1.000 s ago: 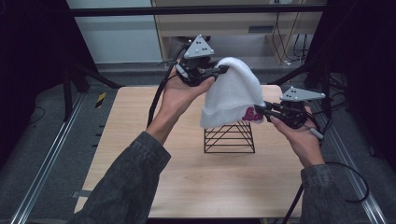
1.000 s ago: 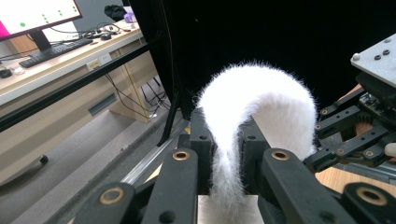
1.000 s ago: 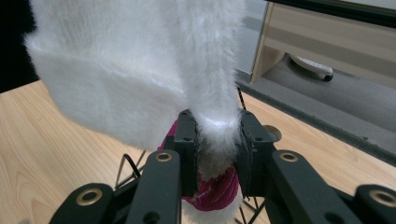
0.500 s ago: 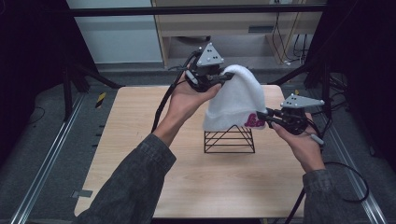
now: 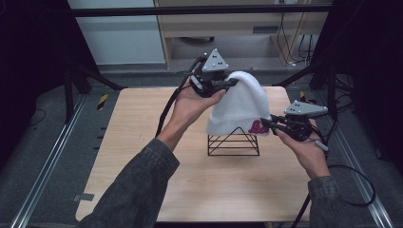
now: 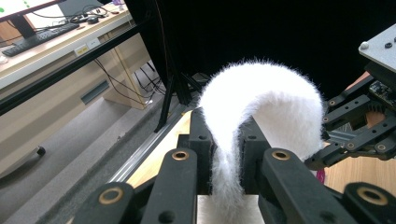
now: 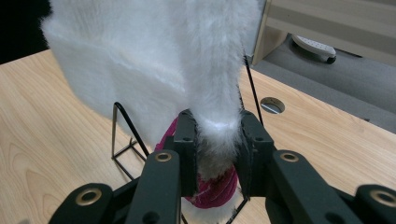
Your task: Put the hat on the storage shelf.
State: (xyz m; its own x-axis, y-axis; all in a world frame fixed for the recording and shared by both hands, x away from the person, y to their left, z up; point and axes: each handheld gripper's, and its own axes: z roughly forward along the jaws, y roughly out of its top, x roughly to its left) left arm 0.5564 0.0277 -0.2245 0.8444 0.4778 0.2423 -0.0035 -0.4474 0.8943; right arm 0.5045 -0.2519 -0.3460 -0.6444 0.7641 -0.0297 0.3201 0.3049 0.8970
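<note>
Over the light wooden table [image 5: 142, 142], a fluffy white knit hat with pink lettering [image 5: 240, 107] hangs stretched between both tools, draped onto a black wire pyramid stand [image 5: 234, 145]. Left gripper [image 5: 228, 84] pinches the hat's crown, raised. Right gripper [image 5: 267, 122] clamps the hem at the pink lettering, lower down.

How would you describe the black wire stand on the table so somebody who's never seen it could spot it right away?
Start at the light wooden table and look to its middle, under the fluffy white knit hat held by the two grippers. There stands the black wire stand, an open pyramid-shaped frame of thin rods on a rectangular base. It is the table's one see-through wire thing, dark beneath the soft white hat.
</note>
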